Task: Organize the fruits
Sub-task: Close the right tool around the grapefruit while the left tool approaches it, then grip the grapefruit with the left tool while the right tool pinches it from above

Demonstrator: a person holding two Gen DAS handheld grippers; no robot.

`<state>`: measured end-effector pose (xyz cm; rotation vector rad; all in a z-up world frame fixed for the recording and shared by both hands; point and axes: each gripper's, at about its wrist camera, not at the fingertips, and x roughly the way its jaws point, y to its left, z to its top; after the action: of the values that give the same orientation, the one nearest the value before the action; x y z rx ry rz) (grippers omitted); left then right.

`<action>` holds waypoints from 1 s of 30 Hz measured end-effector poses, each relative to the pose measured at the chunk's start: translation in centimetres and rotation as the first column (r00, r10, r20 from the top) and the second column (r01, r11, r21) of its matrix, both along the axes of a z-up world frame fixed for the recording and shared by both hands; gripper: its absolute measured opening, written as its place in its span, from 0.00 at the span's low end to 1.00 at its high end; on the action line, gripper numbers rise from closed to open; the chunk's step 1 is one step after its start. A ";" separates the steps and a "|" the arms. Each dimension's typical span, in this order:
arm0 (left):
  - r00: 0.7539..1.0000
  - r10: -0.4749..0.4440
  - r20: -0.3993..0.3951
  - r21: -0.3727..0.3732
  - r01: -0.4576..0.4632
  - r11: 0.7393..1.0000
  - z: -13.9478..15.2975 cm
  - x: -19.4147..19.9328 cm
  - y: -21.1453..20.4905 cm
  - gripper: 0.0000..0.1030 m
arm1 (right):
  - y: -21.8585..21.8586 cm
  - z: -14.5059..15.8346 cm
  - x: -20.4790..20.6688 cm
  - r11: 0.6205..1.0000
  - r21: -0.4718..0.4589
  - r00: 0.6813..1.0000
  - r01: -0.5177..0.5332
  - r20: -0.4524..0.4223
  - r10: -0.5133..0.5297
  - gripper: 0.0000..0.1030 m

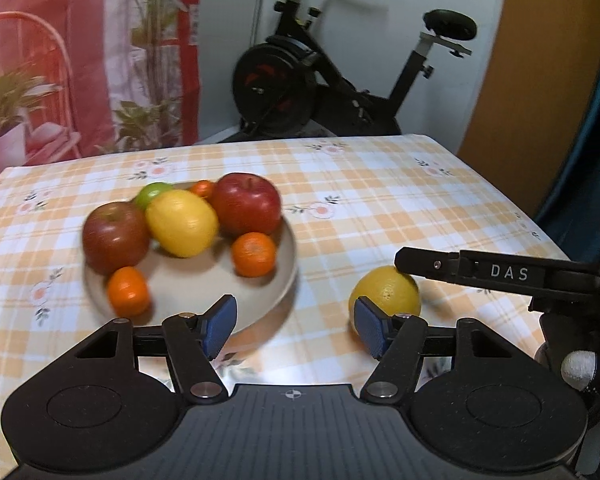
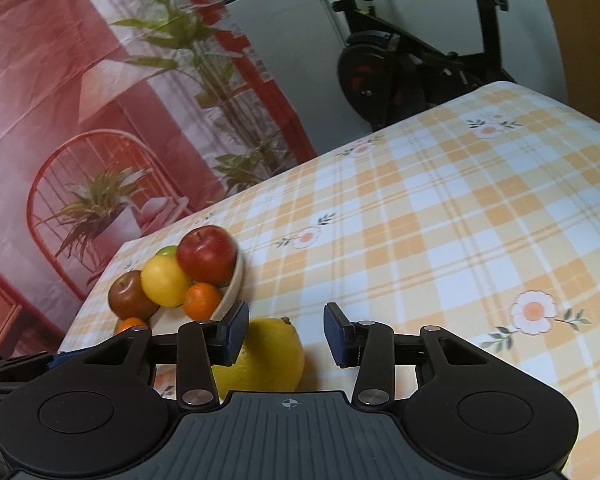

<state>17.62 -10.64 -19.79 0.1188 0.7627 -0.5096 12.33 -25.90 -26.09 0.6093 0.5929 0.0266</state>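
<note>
a round, dimpled yellow orange (image 2: 268, 354) lies on the checked, flower-printed cloth of the bench (image 2: 440, 216), just beside a smooth beige plate (image 1: 268, 280) heaped with glossy apples, a lemon and small mandarins. the right claw (image 2: 286, 334) stands released, its blue pads apart over the orange. the left claw (image 1: 294, 330) gapes empty near the plate's rim.

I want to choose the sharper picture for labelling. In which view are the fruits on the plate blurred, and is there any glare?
Left wrist view: the beige round plate and its fruits are smeared by motion blur; a bright glare patch lies on the checked yellow tablecloth before the camera. Right wrist view: fruits sharper, horizon tilted, no strong glare.
</note>
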 end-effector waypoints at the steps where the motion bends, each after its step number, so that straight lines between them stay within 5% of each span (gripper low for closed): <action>1: 1.000 -0.006 -0.005 -0.002 0.006 1.000 -0.1 0.2 -0.2 0.64 | -0.2 -0.1 -0.1 1.000 0.001 1.000 0.006 -0.002 -0.006 0.37; 15: 0.978 -0.205 -0.039 0.026 0.206 0.978 -1.8 -0.6 -4.6 0.58 | -1.7 -0.4 -0.3 1.000 0.006 1.000 0.009 -0.024 -0.008 0.37; 30: 0.956 -0.286 -0.058 0.048 0.289 0.956 -3.2 -0.3 -6.2 0.51 | -1.8 -0.3 0.4 0.999 0.048 0.999 -0.013 -0.047 0.016 0.37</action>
<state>17.27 -16.81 -23.01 0.2734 0.8145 -0.7708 12.71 -27.67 -26.39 0.6537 0.6437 0.0403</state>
